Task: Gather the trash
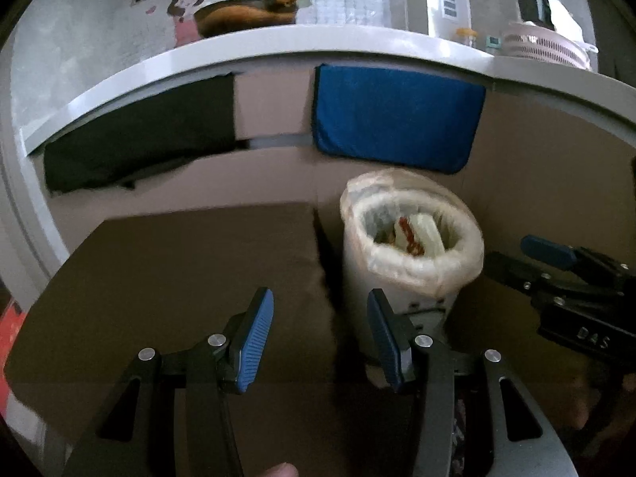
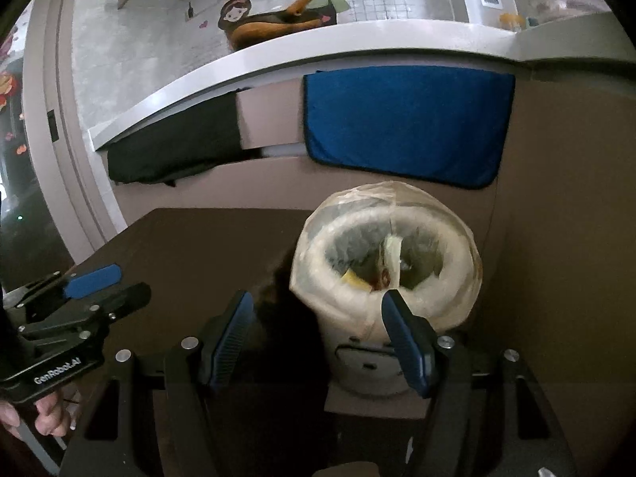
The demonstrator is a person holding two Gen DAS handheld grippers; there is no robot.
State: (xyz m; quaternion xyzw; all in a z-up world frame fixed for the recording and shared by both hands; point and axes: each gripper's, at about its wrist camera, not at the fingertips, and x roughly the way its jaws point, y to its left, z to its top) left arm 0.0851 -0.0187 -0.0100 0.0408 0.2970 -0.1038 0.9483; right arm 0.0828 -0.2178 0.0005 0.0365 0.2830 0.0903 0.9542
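Both grippers spread and empty in our hands, left gripper (image 1: 320, 338) over brown table (image 1: 179, 270), right gripper (image 2: 318, 342) near lined trash bin (image 2: 397, 238), wrappers inside.

Dim foreground, brighter wall behind, motion blur, fisheye-bent edges

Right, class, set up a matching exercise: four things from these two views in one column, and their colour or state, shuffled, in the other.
Things:
1. towel
2. trash bin
3. cloth
4. right gripper

Descriptions:
A. black, draped under the counter edge
B. open, holding nothing
C. blue, hanging on the cabinet front
D. white, lined with a clear bag, trash inside

Pairs: 1-C, 2-D, 3-A, 4-B
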